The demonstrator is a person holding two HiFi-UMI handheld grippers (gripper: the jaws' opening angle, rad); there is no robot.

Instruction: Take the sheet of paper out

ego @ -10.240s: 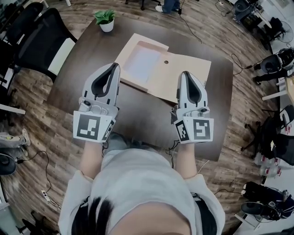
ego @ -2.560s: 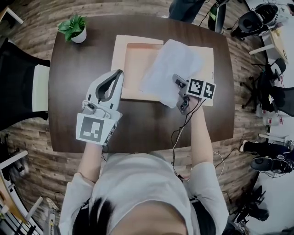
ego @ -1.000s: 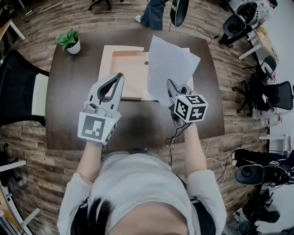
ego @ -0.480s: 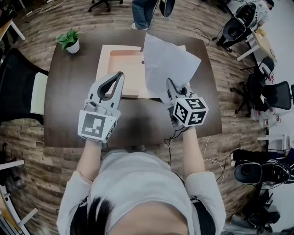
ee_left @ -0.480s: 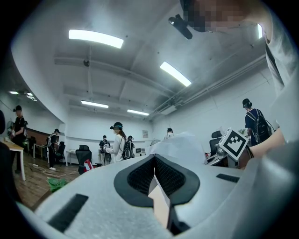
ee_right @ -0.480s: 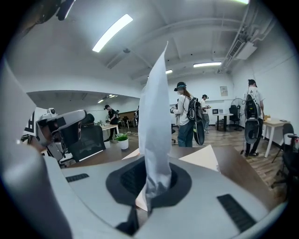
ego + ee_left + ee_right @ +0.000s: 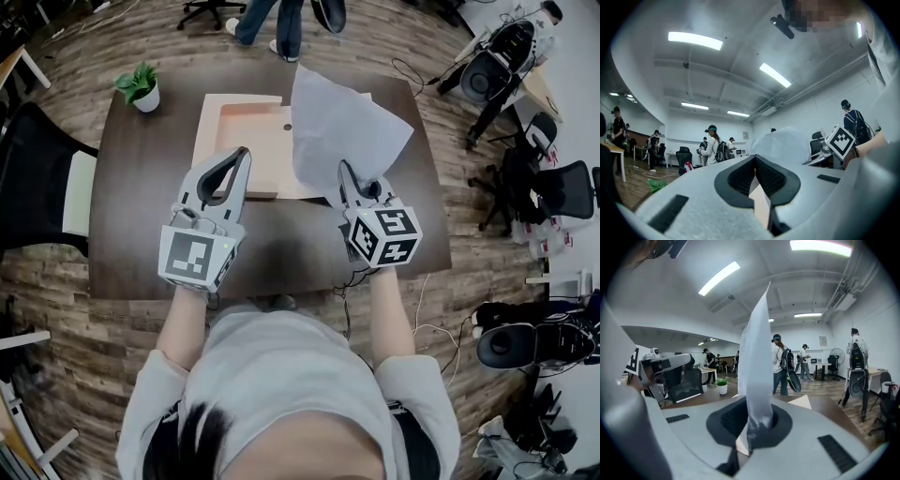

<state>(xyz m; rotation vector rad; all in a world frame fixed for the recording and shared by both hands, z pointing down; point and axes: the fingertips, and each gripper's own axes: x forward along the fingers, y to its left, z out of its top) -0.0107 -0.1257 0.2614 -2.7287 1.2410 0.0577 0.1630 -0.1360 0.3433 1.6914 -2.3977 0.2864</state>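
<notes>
Because the sheet of paper stands up from the right gripper in the head view, pinched by 1 lower corner and bowing a little, I judge it light, thin and floppy, easy to crease or tear, so a corner or edge pinch suits it. It is lifted above the shallow tan cardboard box that lies on the dark wood-grain tabletop, near a small potted plant. The left gripper hovers by the box's near edge. In the left gripper view its 2 ribbed black fingers meet at the tips with nothing between them. In the right gripper view the fingers are clamped on the paper's crumpled corner, and the white sheet rises edge-on.
</notes>
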